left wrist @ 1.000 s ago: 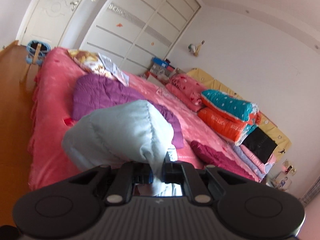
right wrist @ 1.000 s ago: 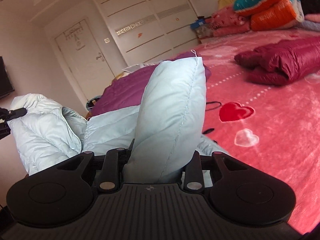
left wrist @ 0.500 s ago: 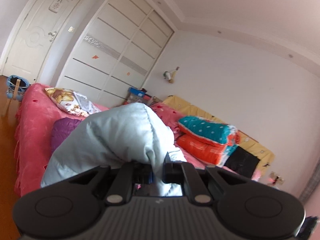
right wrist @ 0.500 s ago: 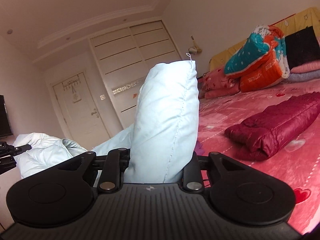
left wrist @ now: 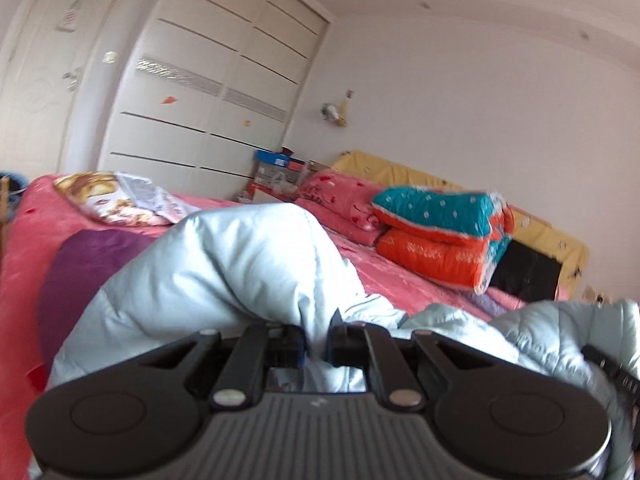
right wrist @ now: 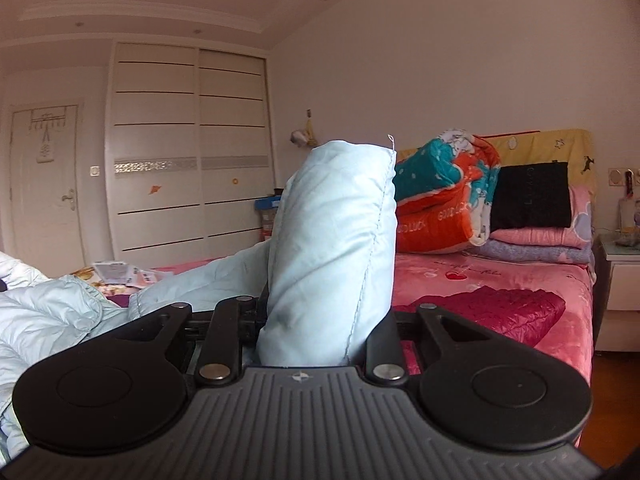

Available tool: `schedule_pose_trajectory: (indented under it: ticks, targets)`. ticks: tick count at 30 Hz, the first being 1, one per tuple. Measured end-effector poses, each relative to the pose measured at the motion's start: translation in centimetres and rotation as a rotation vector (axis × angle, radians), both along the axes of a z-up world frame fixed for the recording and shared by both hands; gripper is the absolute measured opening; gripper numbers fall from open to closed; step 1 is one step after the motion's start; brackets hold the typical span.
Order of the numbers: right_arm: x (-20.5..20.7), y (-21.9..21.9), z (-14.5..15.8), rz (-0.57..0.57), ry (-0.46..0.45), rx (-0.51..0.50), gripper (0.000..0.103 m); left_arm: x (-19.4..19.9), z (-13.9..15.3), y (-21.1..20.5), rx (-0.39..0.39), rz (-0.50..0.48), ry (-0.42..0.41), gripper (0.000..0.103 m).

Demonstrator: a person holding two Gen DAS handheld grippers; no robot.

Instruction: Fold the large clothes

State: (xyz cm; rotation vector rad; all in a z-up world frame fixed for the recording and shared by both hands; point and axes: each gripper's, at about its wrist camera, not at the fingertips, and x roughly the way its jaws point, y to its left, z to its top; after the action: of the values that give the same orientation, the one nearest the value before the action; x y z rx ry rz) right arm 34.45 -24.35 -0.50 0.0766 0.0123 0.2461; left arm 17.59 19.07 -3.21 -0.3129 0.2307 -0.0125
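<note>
Both cameras now swung toward headboard, puffy pale-blue jacket (left wrist: pixel 240 264) bunched, left tongs (left wrist: pixel 317 346) and right tongs (right wrist: pixel 320 320) clamping it

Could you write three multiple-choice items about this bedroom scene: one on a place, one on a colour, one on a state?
1. Where does the folded dark red jacket lie?
A. on the bed
B. on the floor
C. in the wardrobe

2. What colour is the puffy jacket in the grippers?
A. black
B. pale blue
C. yellow

3. How is the left gripper?
A. open, empty
B. out of view
C. shut on the puffy jacket

Answers: 1 A, it rests on the pink bedspread. 2 B, its quilted fabric is pale blue in both views. 3 C, its fingers pinch a fabric fold; the right gripper clamps another part.
</note>
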Motion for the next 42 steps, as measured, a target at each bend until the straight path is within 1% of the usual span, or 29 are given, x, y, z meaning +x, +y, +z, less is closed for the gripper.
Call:
schedule_pose_trajectory:
  ticks: [3, 6, 8, 13, 14, 15, 16, 17, 18, 19, 20, 21, 22, 25, 26, 28, 30, 33, 35, 37, 39, 41, 42]
  targets:
    - [2.5, -0.6, -1.1, -0.066, 0.018, -0.006, 0.029, 3.0, -1.2, -1.5, 0.054, -0.036, 0.012, 0.008]
    - [3.9, -1.4, -2.4, -0.131, 0.044, -0.026, 0.029, 5.6, -2.7, -3.1, 0.106, -0.072, 0.037, 0.009]
    - [4.8, -1.7, -3.3, -0.171, 0.065, -0.035, 0.029, 6.9, -3.9, -3.9, 0.118, -0.090, 0.055, 0.010]
    - [6.9, -2.6, -6.8, -0.255, 0.138, -0.069, 0.029, 9.6, -6.9, -5.2, 0.140, -0.138, 0.121, 0.017]
    - [8.2, -2.5, -7.7, -0.269, 0.155, -0.083, 0.029, 10.1, -7.5, -5.3, 0.143, -0.149, 0.137, 0.018]
    - [8.9, -2.5, -8.4, -0.282, 0.171, -0.094, 0.030, 10.3, -8.0, -5.3, 0.141, -0.161, 0.151, 0.021]
    - [8.9, -2.5, -9.0, -0.290, 0.186, -0.100, 0.032, 10.3, -8.3, -5.2, 0.137, -0.173, 0.162, 0.026]
    - [10.4, -2.2, -9.0, -0.298, 0.205, -0.102, 0.034, 10.3, -8.5, -5.1, 0.132, -0.183, 0.170, 0.029]
    - [10.3, -2.3, -9.5, -0.300, 0.217, -0.101, 0.042, 10.1, -8.7, -5.0, 0.125, -0.190, 0.175, 0.036]
    - [10.4, -2.2, -9.9, -0.312, 0.227, -0.101, 0.060, 9.9, -8.7, -4.7, 0.122, -0.194, 0.173, 0.044]
    - [10.2, -2.3, -10.3, -0.326, 0.231, -0.099, 0.071, 9.5, -8.4, -4.5, 0.124, -0.196, 0.168, 0.048]
    - [10.1, -2.6, -10.6, -0.328, 0.239, -0.088, 0.089, 8.9, -8.2, -4.2, 0.125, -0.200, 0.160, 0.055]
    - [9.8, -2.8, -10.7, -0.325, 0.244, -0.072, 0.097, 8.4, -7.8, -4.0, 0.128, -0.204, 0.145, 0.063]
    - [9.3, -4.1, -10.3, -0.340, 0.257, -0.035, 0.100, 6.2, -6.5, -3.4, 0.157, -0.198, 0.100, 0.077]
    - [9.2, -4.9, -10.6, -0.346, 0.257, -0.023, 0.100, 5.2, -6.1, -3.0, 0.159, -0.200, 0.089, 0.077]
    - [8.5, -6.1, -10.4, -0.353, 0.257, 0.016, 0.100, 3.6, -5.7, -2.3, 0.156, -0.208, 0.084, 0.080]
    - [7.4, -7.3, -10.1, -0.363, 0.252, 0.061, 0.100, 2.0, -5.8, -2.0, 0.159, -0.228, 0.110, 0.082]
    - [5.0, -8.2, -9.5, -0.359, 0.243, 0.101, 0.100, 0.0, -7.4, -2.1, 0.180, -0.272, 0.165, 0.083]
    - [2.8, -8.2, -9.1, -0.346, 0.239, 0.113, 0.101, -0.6, -8.9, -2.5, 0.176, -0.309, 0.202, 0.083]
    - [0.6, -7.9, -8.6, -0.324, 0.239, 0.118, 0.101, -0.9, -10.5, -2.5, 0.141, -0.335, 0.243, 0.083]
    - [-1.8, -7.1, -8.3, -0.290, 0.240, 0.112, 0.101, -0.8, -12.2, -2.3, 0.096, -0.340, 0.276, 0.083]
    - [-4.1, -5.8, -7.8, -0.234, 0.251, 0.078, 0.103, -0.4, -13.6, -2.3, 0.059, -0.341, 0.294, 0.083]
    - [-5.0, -5.1, -7.8, -0.210, 0.255, 0.059, 0.103, -0.2, -14.2, -2.5, 0.052, -0.348, 0.298, 0.083]
